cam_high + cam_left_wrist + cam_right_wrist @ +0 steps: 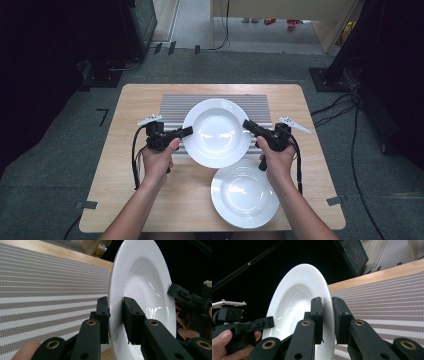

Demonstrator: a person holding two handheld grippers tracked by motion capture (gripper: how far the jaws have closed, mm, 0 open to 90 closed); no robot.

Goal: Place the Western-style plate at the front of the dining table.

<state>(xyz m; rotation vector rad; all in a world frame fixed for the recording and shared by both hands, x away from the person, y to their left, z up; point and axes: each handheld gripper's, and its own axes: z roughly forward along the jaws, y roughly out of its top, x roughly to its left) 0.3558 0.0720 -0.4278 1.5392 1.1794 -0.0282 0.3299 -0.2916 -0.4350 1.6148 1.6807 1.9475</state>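
So the wooden bench (150, 200) has a striped placemat (172, 105) laid toward its far side, and there are two white deep plates in play. One, the lifted plate (216, 131), is held up over the near edge of the placemat, carried from both sides. The second plate (245, 192) sits flat on the bench nearer the person, just under and to the right of the lifted one, and from above their rims look like they overlap.

The left tongs (187, 131) are pinching the lifted plate's left rim, and the left gripper view shows one pad on each face of the rim (115, 315). The right tongs (248, 125) do the same on the opposite rim, clamped across the edge (327, 315).

What worries me: that's glazed ceramic held by two small pads right at the edge. Looks slippery to me. If the two hands drift apart or one tilts, the rim could slide out of a pinch and the plate would swing off the other side. It'd probably drop onto the second plate, so chips on both. Lowering it unevenly could also knock rim against rim. I'd keep both hands level and moving together.
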